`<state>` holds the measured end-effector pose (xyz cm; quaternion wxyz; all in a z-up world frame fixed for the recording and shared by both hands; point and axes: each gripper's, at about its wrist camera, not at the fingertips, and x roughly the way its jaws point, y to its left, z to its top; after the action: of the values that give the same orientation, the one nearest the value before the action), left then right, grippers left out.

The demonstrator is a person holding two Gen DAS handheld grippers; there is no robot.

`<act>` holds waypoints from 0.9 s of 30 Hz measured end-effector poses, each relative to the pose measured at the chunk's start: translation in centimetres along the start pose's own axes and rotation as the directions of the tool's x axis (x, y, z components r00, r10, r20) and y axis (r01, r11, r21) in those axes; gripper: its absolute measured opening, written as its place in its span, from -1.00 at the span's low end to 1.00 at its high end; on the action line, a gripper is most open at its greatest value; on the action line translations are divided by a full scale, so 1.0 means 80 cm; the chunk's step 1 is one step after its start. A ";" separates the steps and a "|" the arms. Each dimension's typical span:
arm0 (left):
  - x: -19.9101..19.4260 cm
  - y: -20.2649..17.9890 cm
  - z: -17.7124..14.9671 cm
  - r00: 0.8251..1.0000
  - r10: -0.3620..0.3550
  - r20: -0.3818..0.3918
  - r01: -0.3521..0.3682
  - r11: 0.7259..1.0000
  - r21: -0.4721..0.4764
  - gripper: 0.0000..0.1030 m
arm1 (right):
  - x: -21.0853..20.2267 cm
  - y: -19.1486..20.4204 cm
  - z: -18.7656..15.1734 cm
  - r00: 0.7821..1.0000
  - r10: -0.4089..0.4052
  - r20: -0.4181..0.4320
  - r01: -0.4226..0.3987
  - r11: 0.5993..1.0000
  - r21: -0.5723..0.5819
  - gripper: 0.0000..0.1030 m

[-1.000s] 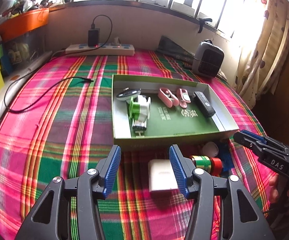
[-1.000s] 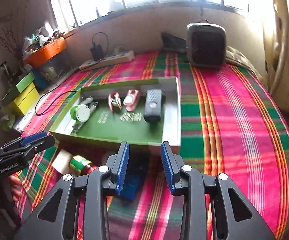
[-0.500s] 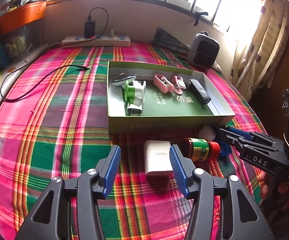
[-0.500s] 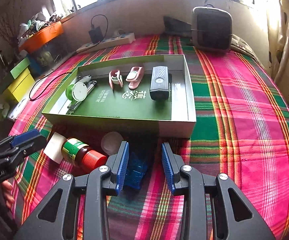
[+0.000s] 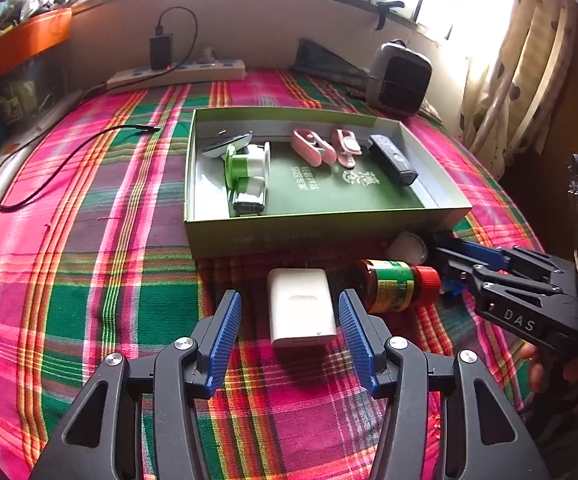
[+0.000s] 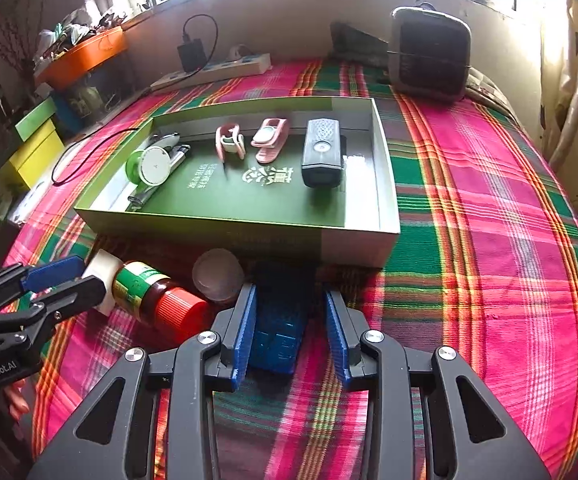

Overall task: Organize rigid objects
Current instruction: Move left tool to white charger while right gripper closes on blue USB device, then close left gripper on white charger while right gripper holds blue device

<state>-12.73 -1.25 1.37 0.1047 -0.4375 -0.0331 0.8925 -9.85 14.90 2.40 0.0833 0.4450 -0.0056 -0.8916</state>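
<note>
Roughly level and low over the plaid cloth (image 5: 89, 280), both claws point toward the window wall. Left gripper (image 5: 289, 332) spread wide, fingers either side of the white case (image 5: 301, 312), not touching it. Right gripper (image 6: 291, 332) also spread; blue block (image 6: 279, 332) sits between its fingers, close against the left finger (image 6: 243, 336), gap to the right one. In the left view the right gripper (image 5: 469, 256) comes in from the right side, a bit of the person's hand (image 5: 537, 368) showing under it.

Ahead of both claws: one green tray (image 5: 321, 232), open top. Inside it, counted: one green-and-white roll (image 5: 245, 168), one grey-and-white gadget (image 5: 225, 145) behind the roll, two pink clips (image 6: 231, 142) (image 6: 269, 140), one black remote (image 6: 321, 152).

Outside the tray, just ahead of the claws: one red-capped jar (image 6: 153, 296) on its side between the two grippers, one small clear cup (image 6: 217, 274) by the tray wall, plus the white case and blue block. Four loose items.

Beyond the tray: one small heater (image 6: 429, 52), one power strip (image 5: 177, 76) with a black charger (image 5: 160, 50) plugged in, one black cable (image 5: 61, 160) trailing over the cloth. Curtain (image 5: 521, 60) far right, orange bin (image 6: 85, 56) and yellow-green boxes (image 6: 33, 148) far left.
</note>
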 end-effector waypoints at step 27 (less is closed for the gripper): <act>0.011 -0.001 -0.002 0.998 0.061 -0.005 -0.061 0.998 0.012 -0.02 | -0.004 -0.008 -0.008 0.998 -0.062 0.020 0.063 0.997 -0.050 -0.33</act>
<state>-13.15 -1.01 0.61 0.0801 -0.4403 -0.0141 0.8942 -9.23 15.59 2.17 0.0666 0.4344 0.0302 -0.8977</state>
